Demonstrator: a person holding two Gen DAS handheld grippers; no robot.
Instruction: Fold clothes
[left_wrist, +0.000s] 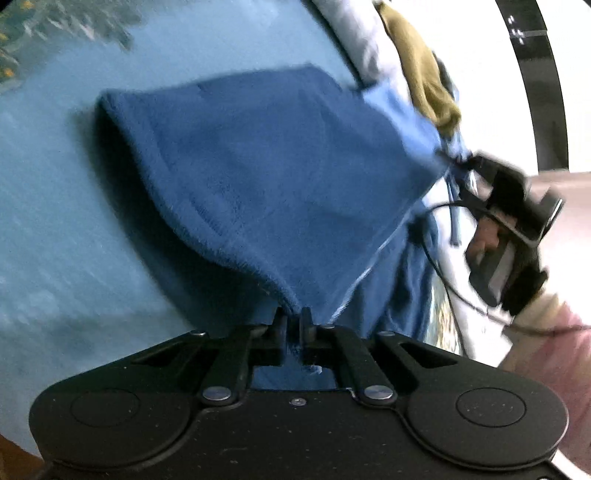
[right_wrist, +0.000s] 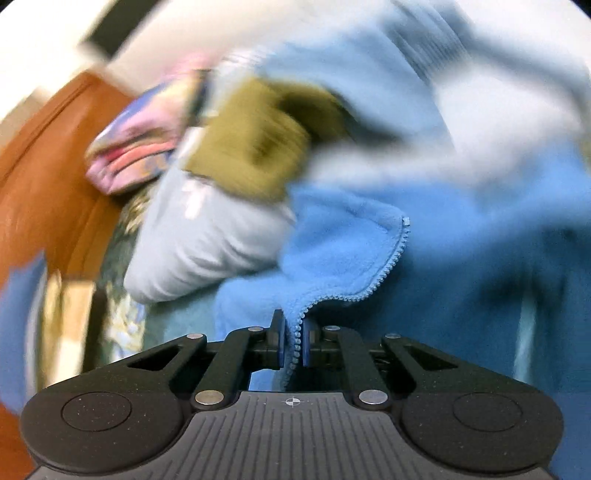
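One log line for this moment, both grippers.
left gripper: shut on blue fleece | right gripper: shut on fleece zipper edge | fleece lifted

bright daylight, blown-out whites at the right; heavy motion blur, fisheye-curved edges.

Blue fleece jacket (left_wrist: 280, 155), olive garment (right_wrist: 255, 147)

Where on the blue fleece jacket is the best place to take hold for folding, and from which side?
By its edges. The left gripper pinches a thin hem corner of the blue fleece jacket; the right gripper clamps the zipper edge. Coming in from the near side, along the cloth, suits these flat, firm edges.
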